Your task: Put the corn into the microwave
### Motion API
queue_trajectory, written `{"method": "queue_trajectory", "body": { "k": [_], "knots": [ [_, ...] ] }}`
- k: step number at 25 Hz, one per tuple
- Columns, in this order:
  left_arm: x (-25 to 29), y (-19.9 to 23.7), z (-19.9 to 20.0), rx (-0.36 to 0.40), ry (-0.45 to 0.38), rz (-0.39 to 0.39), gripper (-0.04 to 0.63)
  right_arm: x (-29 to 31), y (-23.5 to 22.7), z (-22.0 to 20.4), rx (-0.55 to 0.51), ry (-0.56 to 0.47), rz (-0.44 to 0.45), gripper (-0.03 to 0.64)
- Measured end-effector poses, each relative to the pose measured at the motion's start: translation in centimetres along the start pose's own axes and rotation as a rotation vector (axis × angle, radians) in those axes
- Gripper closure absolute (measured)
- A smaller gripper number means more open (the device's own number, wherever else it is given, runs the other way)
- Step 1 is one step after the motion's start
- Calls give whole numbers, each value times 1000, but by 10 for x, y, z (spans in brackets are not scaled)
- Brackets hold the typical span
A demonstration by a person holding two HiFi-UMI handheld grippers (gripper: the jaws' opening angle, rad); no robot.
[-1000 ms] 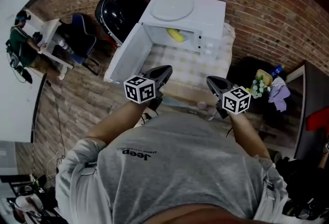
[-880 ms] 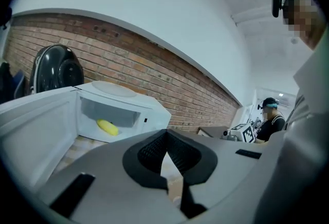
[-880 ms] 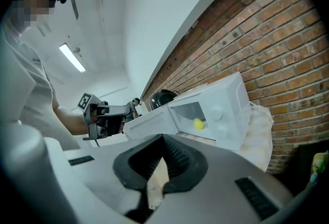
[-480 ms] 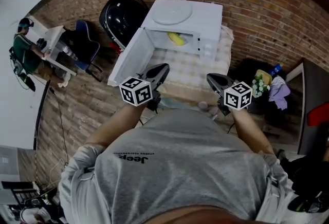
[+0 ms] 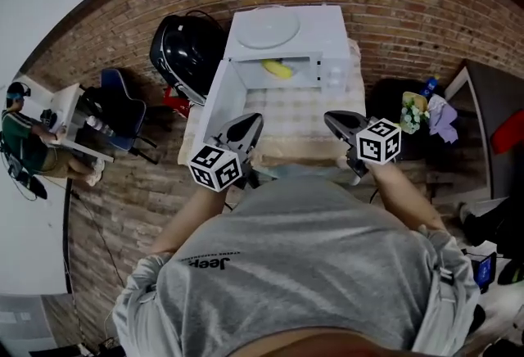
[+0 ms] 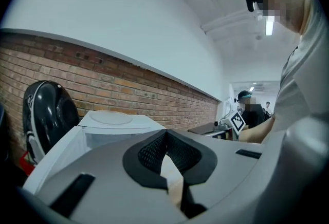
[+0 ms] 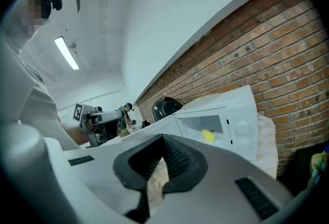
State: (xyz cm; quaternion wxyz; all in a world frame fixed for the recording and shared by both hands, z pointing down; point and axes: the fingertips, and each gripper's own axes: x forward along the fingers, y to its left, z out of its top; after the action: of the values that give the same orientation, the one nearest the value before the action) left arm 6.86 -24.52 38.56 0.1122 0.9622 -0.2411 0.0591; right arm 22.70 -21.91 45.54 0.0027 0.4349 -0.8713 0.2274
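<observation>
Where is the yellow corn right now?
In the head view the corn lies inside the open white microwave, top centre, right of its swung-out door.

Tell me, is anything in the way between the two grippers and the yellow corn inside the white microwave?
Nothing visible is. The yellow corn lies inside the white microwave, whose door stands swung open at its left side. Between it and the left gripper and right gripper there is only bare checked tablecloth.

Yellow corn (image 5: 277,69), white microwave (image 5: 327,28), red-brick wall (image 7: 288,38), checked cloth (image 5: 304,115)
</observation>
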Motion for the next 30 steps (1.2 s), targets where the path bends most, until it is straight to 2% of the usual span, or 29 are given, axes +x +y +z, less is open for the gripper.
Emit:
{"method": "queue_trajectory", "body": {
  "k": [9,30],
  "knots": [
    [-24,13,-2,-48,-40,-11,581,7,23,3,-25,22,-32,600],
    [-32,7,-10,-98,-75,25,581,-6,17,8,-72,57,-50,600]
  ]
}}
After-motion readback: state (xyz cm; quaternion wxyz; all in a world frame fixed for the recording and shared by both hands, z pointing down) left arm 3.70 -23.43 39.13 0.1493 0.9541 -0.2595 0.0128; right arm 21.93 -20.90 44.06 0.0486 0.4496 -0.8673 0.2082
